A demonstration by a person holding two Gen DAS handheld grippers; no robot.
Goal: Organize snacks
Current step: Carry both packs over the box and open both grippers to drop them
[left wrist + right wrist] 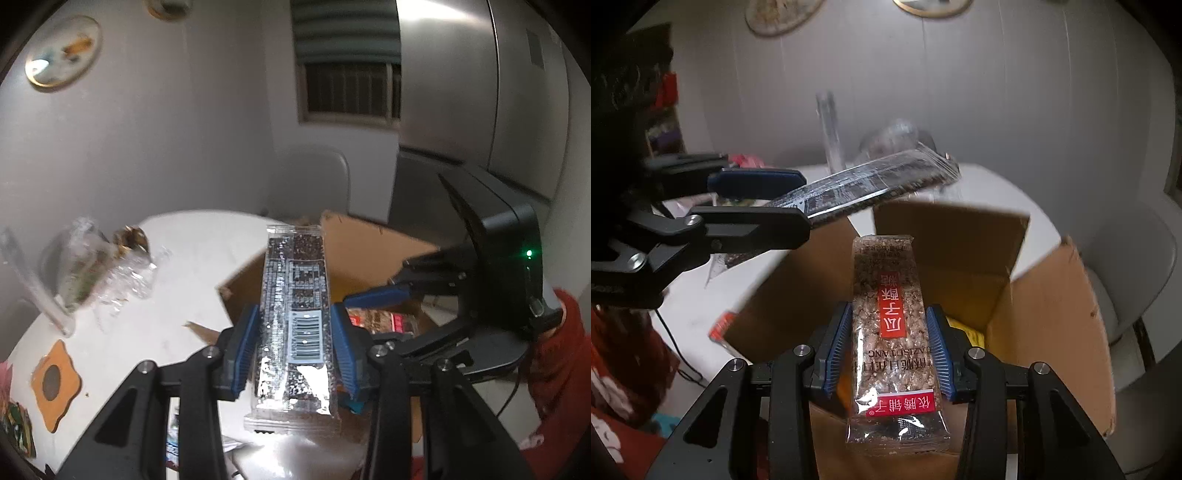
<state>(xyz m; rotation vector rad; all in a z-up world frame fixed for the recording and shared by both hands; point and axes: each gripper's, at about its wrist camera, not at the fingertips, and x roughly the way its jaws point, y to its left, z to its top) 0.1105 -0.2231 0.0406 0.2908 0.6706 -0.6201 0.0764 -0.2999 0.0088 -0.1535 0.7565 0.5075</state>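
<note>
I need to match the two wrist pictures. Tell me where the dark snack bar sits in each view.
Left wrist view: the dark snack bar stands lengthwise at centre, clamped in the left gripper.
Right wrist view: the same bar slants across the upper middle, sticking out rightward from that gripper.
Shared landmark: the open cardboard box.

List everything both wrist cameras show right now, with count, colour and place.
dark snack bar: one, black in clear wrap, in left gripper
brown snack bar: one, red labels, in right gripper
cardboard box: one, brown, open, on table
table: one, white
coaster: one, orange, table's near edge
plastic wrapping: clear heap, far side of table
left gripper: black, blue pads, shut on bar
right gripper: same, shut on bar
sleeve: red
</note>
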